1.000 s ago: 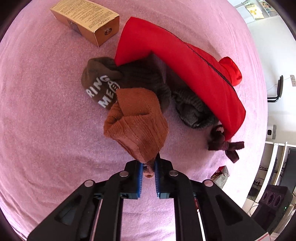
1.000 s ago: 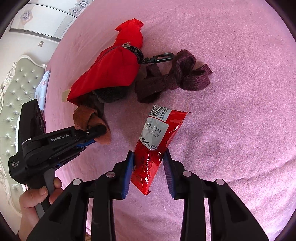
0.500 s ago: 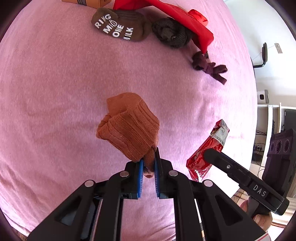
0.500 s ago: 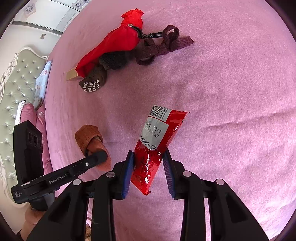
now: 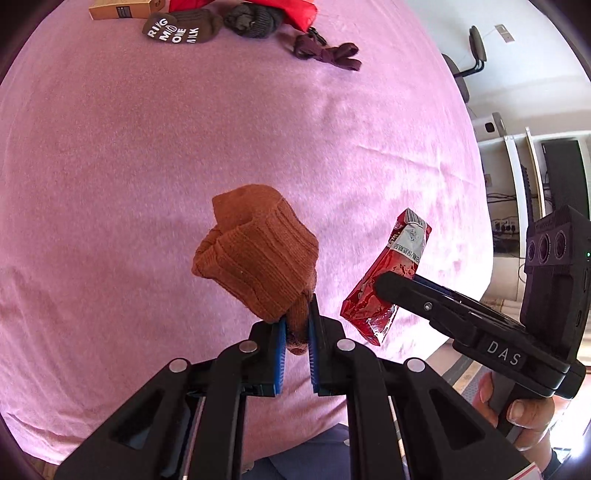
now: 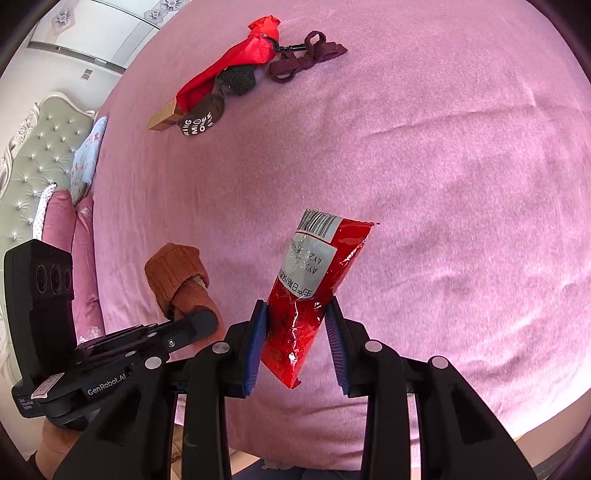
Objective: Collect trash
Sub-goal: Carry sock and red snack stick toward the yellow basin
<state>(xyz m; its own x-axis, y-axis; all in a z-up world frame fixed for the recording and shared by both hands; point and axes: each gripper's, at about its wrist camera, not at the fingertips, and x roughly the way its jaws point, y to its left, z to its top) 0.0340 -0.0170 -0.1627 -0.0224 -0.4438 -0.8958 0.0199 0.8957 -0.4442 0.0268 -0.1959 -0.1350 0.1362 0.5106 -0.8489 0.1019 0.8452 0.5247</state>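
— Clamping what, on the left?
— Left gripper clenched on the tail of a brown sock, bulk bunched up ahead of the fingertips, off the bedspread.
— And right?
— Right gripper pinching a red wrapper low on its length; long axis running forward and up from the jaws, barcode end farthest out, bottom corner hanging below the pads.
— Lying which way from each other?
— Side by side near the bed's front edge, wrapper just right of the sock, not touching.
— Further out?
— Well apart, at the far side: lettered sock, grey sock, red bag, box, dark strap.
— Next?
— Probably carrying both off to a bin; none in view.
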